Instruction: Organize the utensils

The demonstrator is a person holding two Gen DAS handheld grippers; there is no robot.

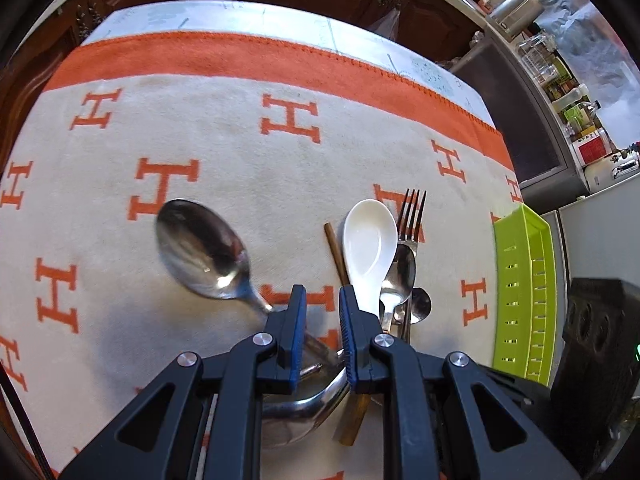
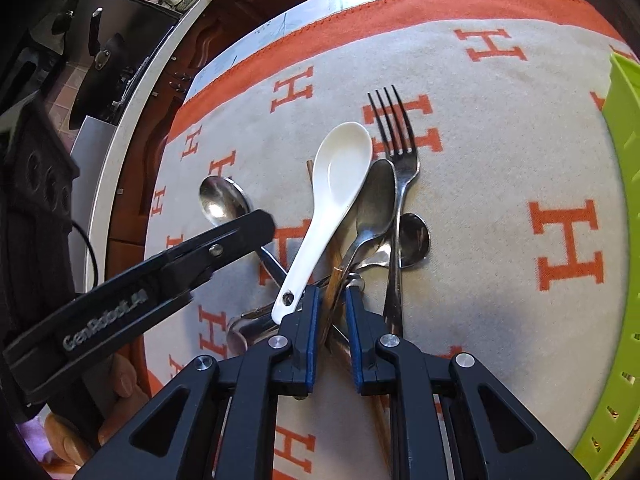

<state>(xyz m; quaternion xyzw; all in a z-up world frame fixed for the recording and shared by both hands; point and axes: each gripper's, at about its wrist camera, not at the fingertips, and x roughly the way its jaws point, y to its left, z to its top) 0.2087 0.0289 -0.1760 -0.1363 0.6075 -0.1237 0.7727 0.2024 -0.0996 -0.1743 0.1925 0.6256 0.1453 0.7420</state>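
Observation:
A pile of utensils lies on the H-patterned cloth (image 1: 240, 152): a large steel spoon (image 1: 200, 248), a white ceramic spoon (image 1: 370, 240), a fork (image 1: 412, 216), smaller steel spoons (image 1: 400, 276), wooden chopsticks (image 1: 336, 252) and a steel ladle bowl (image 1: 304, 408). My left gripper (image 1: 323, 296) hovers slightly open over the large spoon's handle. In the right wrist view my right gripper (image 2: 332, 300) stands slightly open around the chopsticks (image 2: 332, 284), beside the white spoon (image 2: 336, 176) and fork (image 2: 394, 136). The left gripper's body (image 2: 168, 280) shows at left over the large spoon (image 2: 222, 200).
A green slotted tray (image 1: 524, 292) stands at the cloth's right edge, also in the right wrist view (image 2: 624, 240). A dark box (image 1: 600, 360) sits beyond it. Wooden cabinets and a cluttered counter lie past the table's far edge.

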